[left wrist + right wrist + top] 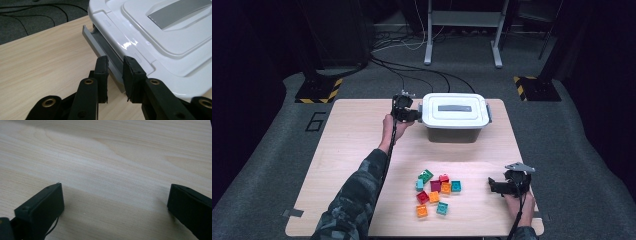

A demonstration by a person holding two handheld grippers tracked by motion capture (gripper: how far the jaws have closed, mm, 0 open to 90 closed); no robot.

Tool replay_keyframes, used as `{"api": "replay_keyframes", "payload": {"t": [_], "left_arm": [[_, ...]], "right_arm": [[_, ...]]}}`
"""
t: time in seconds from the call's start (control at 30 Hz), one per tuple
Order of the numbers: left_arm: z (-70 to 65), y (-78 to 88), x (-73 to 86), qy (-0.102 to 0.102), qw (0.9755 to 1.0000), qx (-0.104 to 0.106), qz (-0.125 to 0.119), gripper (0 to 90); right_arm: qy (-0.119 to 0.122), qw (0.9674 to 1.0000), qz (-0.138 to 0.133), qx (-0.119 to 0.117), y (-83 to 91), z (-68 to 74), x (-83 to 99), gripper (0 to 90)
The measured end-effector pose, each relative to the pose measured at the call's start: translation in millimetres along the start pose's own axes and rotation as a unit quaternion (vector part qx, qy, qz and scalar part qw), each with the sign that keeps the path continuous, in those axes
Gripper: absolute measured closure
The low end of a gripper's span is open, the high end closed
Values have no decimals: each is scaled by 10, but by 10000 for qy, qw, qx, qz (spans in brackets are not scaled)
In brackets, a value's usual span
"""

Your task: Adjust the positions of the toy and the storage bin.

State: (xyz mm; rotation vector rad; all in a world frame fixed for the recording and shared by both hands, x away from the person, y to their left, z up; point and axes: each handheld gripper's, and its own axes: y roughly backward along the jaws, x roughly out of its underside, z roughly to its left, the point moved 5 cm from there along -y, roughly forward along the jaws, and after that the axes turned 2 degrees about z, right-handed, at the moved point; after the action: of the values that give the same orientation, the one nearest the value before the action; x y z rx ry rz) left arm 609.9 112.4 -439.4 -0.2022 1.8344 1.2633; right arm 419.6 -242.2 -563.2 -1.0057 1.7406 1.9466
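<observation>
While the right tool (pixel 115 202) gapes, the left tool (pixel 115 75) pinches the box's flat grey latch (pixel 100 45)

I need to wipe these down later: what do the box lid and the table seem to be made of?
Box lid: apparently glossy white plastic; it shows bright reflections and moulded edges. Table: pale wood or wood-look laminate, matt, with visible grain.

Light wooden table (pixel 347 150): white-lidded plastic storage box (pixel 455 116) at far centre; cluster of coloured toy bricks (pixel 435 192) nearer, before it.
</observation>
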Motion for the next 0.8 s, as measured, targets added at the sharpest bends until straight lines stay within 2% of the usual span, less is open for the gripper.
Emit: {"api": "replay_keyframes", "payload": {"t": [0.33, 0.5, 0.8], "left_arm": [[-25, 27, 9, 75, 9999, -99, 5, 768], [-39, 36, 6, -7, 9996, -284, 52, 790], [-31, 74, 24, 42, 9993, -362, 21, 820]], "right_arm": [[-1, 10000, 0, 0, 0, 0, 0, 0], [0, 10000, 2, 0, 0, 0, 0, 0], [-1, 10000, -3, -4, 0, 1, 0, 0]]}}
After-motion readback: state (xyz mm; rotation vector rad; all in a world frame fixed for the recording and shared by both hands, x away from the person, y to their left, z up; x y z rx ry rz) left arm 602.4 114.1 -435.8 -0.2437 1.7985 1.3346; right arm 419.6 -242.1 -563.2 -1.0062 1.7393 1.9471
